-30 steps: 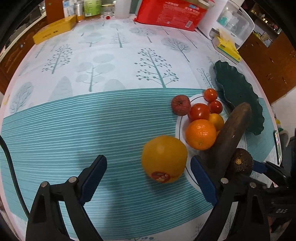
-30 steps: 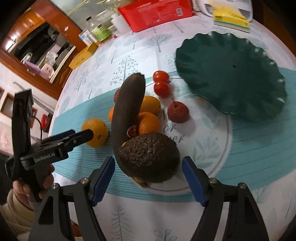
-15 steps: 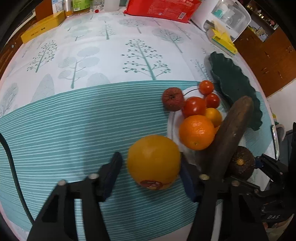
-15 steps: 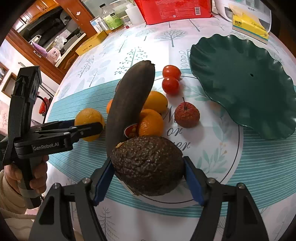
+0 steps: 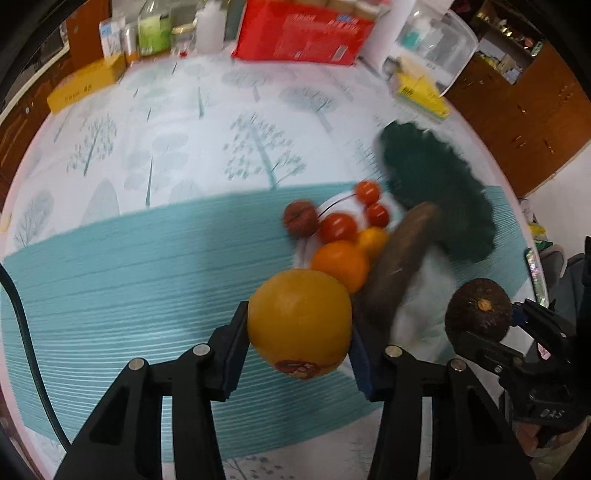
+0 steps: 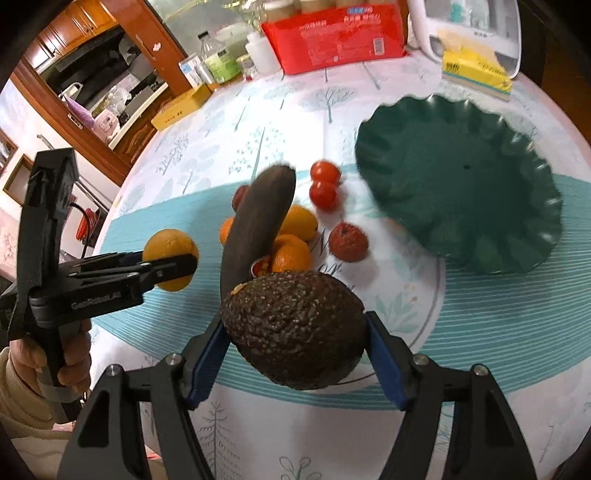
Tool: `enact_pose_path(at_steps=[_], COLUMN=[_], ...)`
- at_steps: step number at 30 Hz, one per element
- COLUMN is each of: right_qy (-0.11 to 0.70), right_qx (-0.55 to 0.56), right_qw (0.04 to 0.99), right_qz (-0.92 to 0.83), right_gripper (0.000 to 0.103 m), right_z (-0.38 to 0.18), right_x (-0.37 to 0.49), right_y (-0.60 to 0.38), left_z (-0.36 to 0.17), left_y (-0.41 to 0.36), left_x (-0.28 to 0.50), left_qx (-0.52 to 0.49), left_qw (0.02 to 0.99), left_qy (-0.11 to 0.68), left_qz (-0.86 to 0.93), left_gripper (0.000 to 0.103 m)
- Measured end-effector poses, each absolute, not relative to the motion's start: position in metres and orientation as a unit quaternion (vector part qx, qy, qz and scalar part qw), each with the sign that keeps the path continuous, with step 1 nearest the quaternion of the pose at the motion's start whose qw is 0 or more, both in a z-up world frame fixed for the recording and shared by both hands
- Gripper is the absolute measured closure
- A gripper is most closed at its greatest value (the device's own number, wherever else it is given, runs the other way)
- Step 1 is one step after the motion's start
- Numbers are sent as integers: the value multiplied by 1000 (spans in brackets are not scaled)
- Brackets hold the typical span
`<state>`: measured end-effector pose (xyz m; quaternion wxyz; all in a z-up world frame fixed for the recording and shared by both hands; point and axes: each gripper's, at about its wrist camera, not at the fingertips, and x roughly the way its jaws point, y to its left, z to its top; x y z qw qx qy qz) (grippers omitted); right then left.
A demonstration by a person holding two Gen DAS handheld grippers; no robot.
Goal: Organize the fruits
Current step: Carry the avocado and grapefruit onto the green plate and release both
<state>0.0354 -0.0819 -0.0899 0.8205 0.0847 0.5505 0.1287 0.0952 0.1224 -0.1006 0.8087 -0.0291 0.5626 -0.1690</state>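
Note:
My left gripper [image 5: 297,354] is shut on a large orange [image 5: 300,322] with a sticker and holds it above the tablecloth; it also shows in the right wrist view [image 6: 170,258]. My right gripper [image 6: 295,354] is shut on a dark avocado [image 6: 297,328], lifted off the table; it also shows in the left wrist view [image 5: 478,317]. On the white plate [image 6: 424,314] lie a dark brown banana [image 6: 258,221], oranges [image 6: 290,254], small tomatoes [image 6: 324,182] and a wrinkled red fruit [image 6: 348,242]. An empty green wavy plate [image 6: 461,177] sits to the right.
At the back edge stand a red packet [image 6: 332,37], a yellow box [image 5: 86,86], bottles [image 5: 153,26], a yellow tissue pack [image 6: 476,72] and a clear container [image 5: 432,37]. A wrinkled red fruit [image 5: 300,222] lies just left of the white plate.
My left gripper closed on the large orange and raised it. My right gripper closed on the avocado and lifted it off the plate. Both views are blurred by motion.

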Motion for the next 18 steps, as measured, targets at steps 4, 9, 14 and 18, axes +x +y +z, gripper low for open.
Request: enact_pose_path(at_steps=[4,9,14,18], right_qy=[531,510,508,515], right_qx=[74,57,21,-18], right_qw=[836,853,858,854], right_qz=[116,94,77,77], right_gripper=[31,31,31,31], right_z=[-66,-44,-44,-59], right_x=[37,53,81,103], right_y=[-99,-139,-186,-212], left_z=[-63,-30,-29,-55], left_y=[98,47,-14,-59], left_x=[93,103,126,157], left_qx=[-26,-24,-25,-31], left_qw=[823,834,840,835], left_qy=[537,511,505,520], left_qz=[-185,-208,-198,-178], left_gripper=[56,56,56,56])
